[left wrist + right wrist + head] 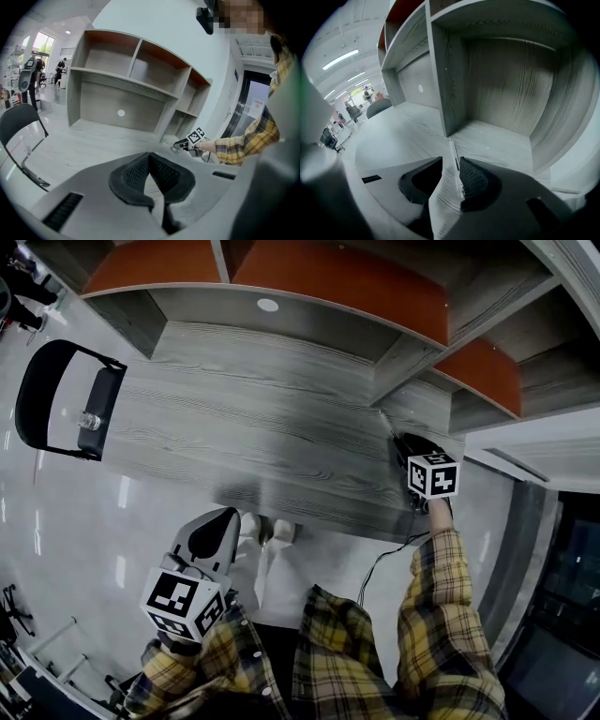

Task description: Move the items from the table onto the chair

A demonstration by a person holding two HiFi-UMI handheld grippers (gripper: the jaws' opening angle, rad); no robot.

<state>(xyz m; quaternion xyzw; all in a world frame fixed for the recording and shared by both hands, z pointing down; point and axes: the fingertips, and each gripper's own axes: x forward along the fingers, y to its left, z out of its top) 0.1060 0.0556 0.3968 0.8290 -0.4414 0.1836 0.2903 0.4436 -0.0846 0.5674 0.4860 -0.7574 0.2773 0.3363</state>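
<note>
Grey wood grain is filling most of the head view, where the table (281, 427) is running across the middle of the frame. My right gripper (449, 171) is reaching to the table's right end, in front of a shelf divider (443, 84). Its jaws are standing a little apart around a thin white stick (453, 164). The stick is sitting close against the right-hand pad, with bare tabletop showing between it and the other pad. My left gripper (150, 164) is hanging off the table's near edge at the lower left of the head view, its jaws pressing together on nothing. At the upper left a black chair (42, 390) is standing beside the table, with a clear bottle (89, 420) resting on its seat.
</note>
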